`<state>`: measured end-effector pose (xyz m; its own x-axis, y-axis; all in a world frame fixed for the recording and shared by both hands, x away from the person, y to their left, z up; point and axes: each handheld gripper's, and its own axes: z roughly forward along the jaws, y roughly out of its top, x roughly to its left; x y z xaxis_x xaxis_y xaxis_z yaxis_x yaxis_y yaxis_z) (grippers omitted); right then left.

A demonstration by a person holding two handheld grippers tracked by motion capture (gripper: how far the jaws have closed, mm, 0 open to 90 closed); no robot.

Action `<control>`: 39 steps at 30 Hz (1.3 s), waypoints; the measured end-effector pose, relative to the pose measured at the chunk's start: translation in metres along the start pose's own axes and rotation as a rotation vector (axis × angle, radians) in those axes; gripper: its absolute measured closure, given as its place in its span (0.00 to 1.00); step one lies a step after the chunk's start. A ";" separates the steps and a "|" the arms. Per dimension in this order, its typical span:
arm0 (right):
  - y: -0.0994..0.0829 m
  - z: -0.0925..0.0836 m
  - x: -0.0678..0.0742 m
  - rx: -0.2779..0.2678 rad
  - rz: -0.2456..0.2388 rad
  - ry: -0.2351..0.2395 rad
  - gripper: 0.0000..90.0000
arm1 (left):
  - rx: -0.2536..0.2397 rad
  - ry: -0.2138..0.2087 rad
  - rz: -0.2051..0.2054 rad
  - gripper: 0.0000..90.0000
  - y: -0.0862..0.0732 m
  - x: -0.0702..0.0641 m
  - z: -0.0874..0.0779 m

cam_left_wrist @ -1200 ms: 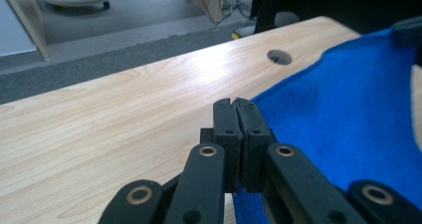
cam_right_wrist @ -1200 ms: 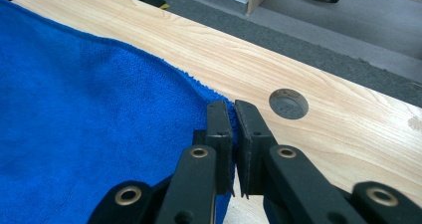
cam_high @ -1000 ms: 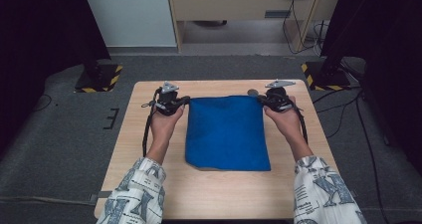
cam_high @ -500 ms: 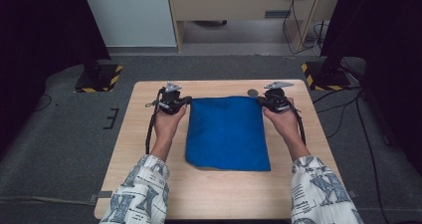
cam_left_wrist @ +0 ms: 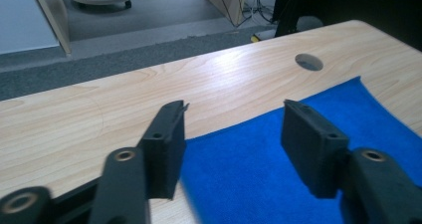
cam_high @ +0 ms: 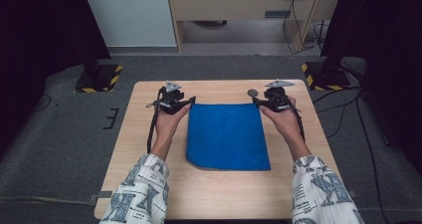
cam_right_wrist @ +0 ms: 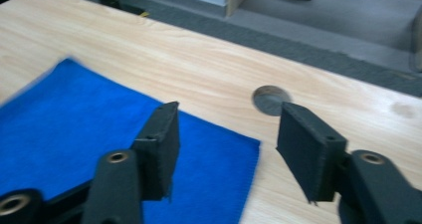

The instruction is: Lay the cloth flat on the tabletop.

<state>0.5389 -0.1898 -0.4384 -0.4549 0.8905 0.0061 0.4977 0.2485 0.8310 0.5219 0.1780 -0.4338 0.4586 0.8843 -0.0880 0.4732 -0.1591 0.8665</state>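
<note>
A blue cloth (cam_high: 226,137) lies flat on the wooden table (cam_high: 214,194). My left gripper (cam_high: 191,102) sits at its far left corner and my right gripper (cam_high: 255,102) at its far right corner. In the left gripper view the left gripper (cam_left_wrist: 233,109) has just been opening; its jaws stand apart over the cloth (cam_left_wrist: 249,169) edge, pressing on nothing. In the right gripper view the right gripper (cam_right_wrist: 228,109) has just been opening too, its jaws straddling the cloth (cam_right_wrist: 74,119) corner without touching it.
A round cable hole (cam_high: 253,92) is cut in the table just beyond the cloth's far right corner. Bare wood surrounds the cloth. On the floor behind stand two hazard-striped bases (cam_high: 99,79) (cam_high: 323,74), with a cabinet (cam_high: 239,5) and cables farther back.
Both grippers, shut at the cloth's far corners before, now have their jaws apart. The cloth's far edge has settled flat. The hands have hardly moved.
</note>
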 end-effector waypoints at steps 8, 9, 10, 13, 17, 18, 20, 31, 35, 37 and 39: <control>0.001 -0.016 0.000 -0.026 0.017 -0.007 0.37 | -0.014 -0.008 0.035 0.34 0.007 -0.003 -0.019; 0.001 -0.019 0.000 -0.029 0.019 -0.003 0.36 | -0.017 -0.014 0.037 0.33 0.008 -0.003 -0.022; 0.002 -0.021 0.000 -0.031 0.021 -0.001 0.35 | -0.018 -0.019 0.044 0.32 0.008 -0.003 -0.024; 0.002 -0.026 0.000 -0.034 0.023 0.003 0.32 | -0.021 -0.038 0.059 0.29 0.009 -0.005 -0.029; 0.001 -0.031 0.000 -0.045 0.037 0.020 0.28 | -0.008 -0.063 0.082 0.25 0.009 -0.009 -0.034; 0.001 -0.032 0.001 -0.049 0.037 0.026 0.28 | -0.005 -0.067 0.085 0.24 0.009 -0.010 -0.035; -0.001 -0.034 0.004 -0.052 0.034 0.030 0.27 | -0.006 -0.074 0.093 0.22 0.007 -0.012 -0.037; -0.014 -0.034 0.013 -0.033 0.022 0.073 0.22 | -0.013 -0.112 0.097 0.14 -0.008 -0.014 -0.039; -0.019 -0.033 0.017 -0.017 0.010 0.090 0.21 | -0.017 -0.123 0.091 0.12 -0.014 -0.014 -0.040; -0.022 -0.033 0.019 -0.017 0.010 0.093 0.21 | -0.014 -0.129 0.092 0.10 -0.017 -0.014 -0.042; -0.023 -0.034 0.021 -0.018 0.010 0.097 0.21 | -0.013 -0.133 0.091 0.10 -0.020 -0.015 -0.043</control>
<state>0.4932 -0.1899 -0.4388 -0.5198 0.8516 0.0678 0.4894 0.2318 0.8407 0.4733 0.1873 -0.4292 0.5949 0.8005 -0.0729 0.4162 -0.2292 0.8799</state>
